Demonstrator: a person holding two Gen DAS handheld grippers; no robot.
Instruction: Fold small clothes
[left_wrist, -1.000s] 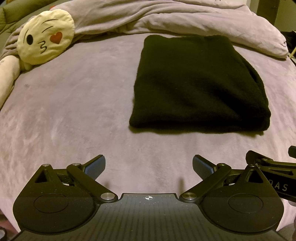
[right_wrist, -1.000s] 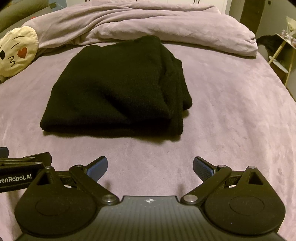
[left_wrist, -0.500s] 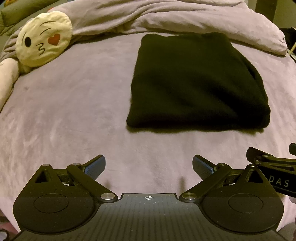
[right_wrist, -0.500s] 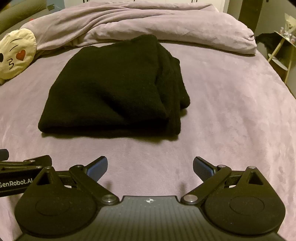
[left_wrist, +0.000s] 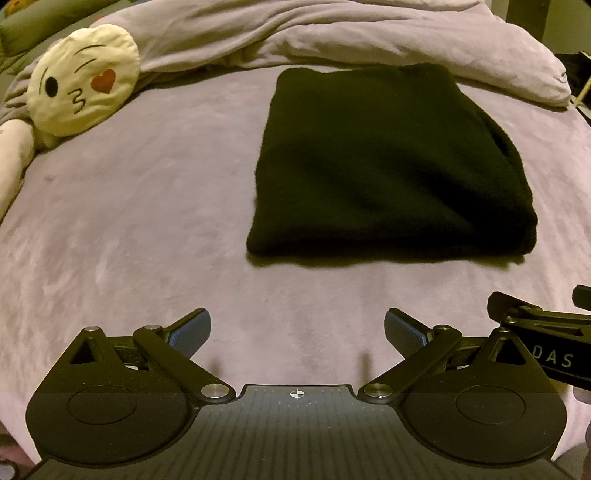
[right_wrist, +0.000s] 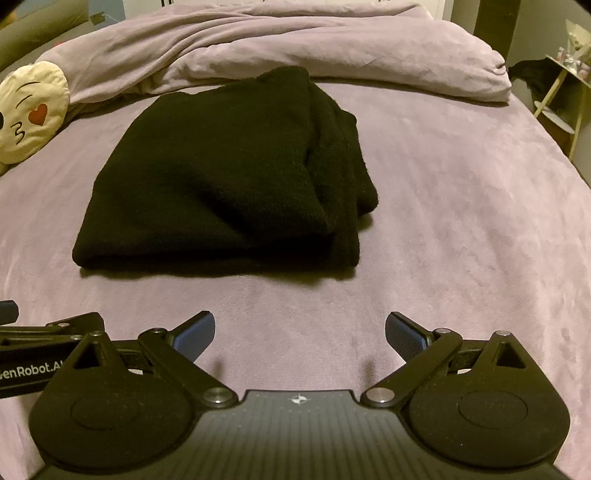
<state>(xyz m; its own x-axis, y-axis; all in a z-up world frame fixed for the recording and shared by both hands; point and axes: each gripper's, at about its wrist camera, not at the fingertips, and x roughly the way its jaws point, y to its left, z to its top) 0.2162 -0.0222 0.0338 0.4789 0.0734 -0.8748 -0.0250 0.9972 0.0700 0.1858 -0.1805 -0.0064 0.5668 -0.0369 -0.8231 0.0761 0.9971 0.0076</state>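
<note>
Here the black garment (left_wrist: 391, 162) lies folded on the bed (left_wrist: 129, 221), well ahead of the left tongs (left_wrist: 297, 330) and right tongs (right_wrist: 300, 332), both wide open and empty, so I would only smooth its uneven right edge gently.

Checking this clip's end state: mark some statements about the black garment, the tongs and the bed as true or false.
1. The black garment lies folded on the bed. True.
2. The left tongs grip the garment. False: open, holding nothing, short of it.
3. The right tongs are open. True.
4. The emoji cushion sits on the garment. False: it lies apart, to its left.
</note>
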